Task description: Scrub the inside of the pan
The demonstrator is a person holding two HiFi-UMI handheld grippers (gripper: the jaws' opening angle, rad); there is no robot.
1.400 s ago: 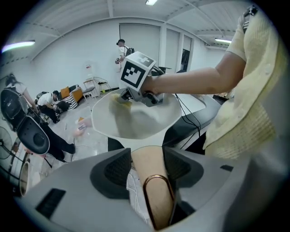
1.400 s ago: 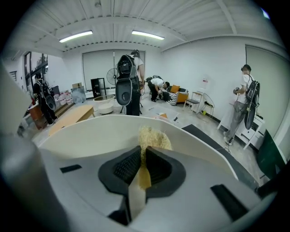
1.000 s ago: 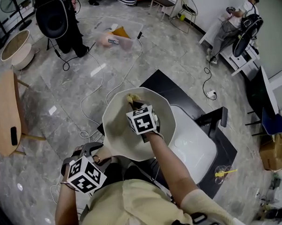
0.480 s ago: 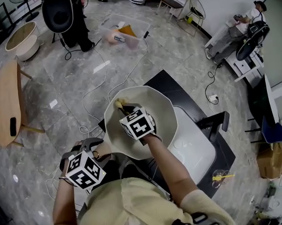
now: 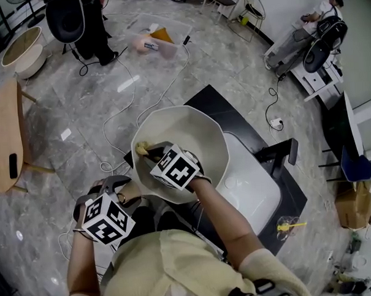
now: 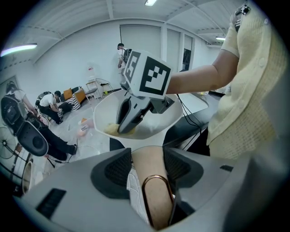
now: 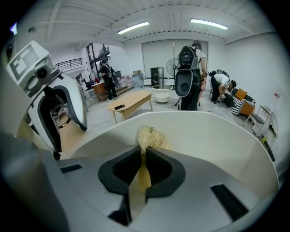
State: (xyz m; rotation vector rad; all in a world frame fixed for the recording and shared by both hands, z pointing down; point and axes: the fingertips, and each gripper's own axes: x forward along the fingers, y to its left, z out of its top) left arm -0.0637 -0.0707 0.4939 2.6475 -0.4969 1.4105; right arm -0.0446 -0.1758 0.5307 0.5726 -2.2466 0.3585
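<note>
The cream pan point(image 5: 197, 134) is held tilted over the black counter. My left gripper point(image 5: 121, 193) is shut on its tan handle point(image 6: 149, 190), which has a copper hanging loop. My right gripper point(image 5: 151, 153) reaches into the pan, shut on a yellow fibrous scrubber point(image 5: 142, 147). The scrubber presses against the inner wall near the pan's left rim. In the right gripper view the scrubber point(image 7: 150, 135) sticks out past my right gripper point(image 7: 144, 153) onto the pan wall point(image 7: 217, 136). From the left gripper view, the right gripper point(image 6: 126, 127) and scrubber point(image 6: 112, 130) show inside the pan point(image 6: 174, 120).
Under the pan lies a black counter point(image 5: 230, 121) with a white sink point(image 5: 258, 193) and a black tap point(image 5: 278, 154). A small yellow item point(image 5: 293, 226) lies on the counter's right end. Cables trail over the grey floor; a wooden table point(image 5: 4, 137) stands at the left.
My right gripper has dragged the scrubber from the pan's far rim round to its left side, closer to me. The left gripper keeps its hold on the handle.
</note>
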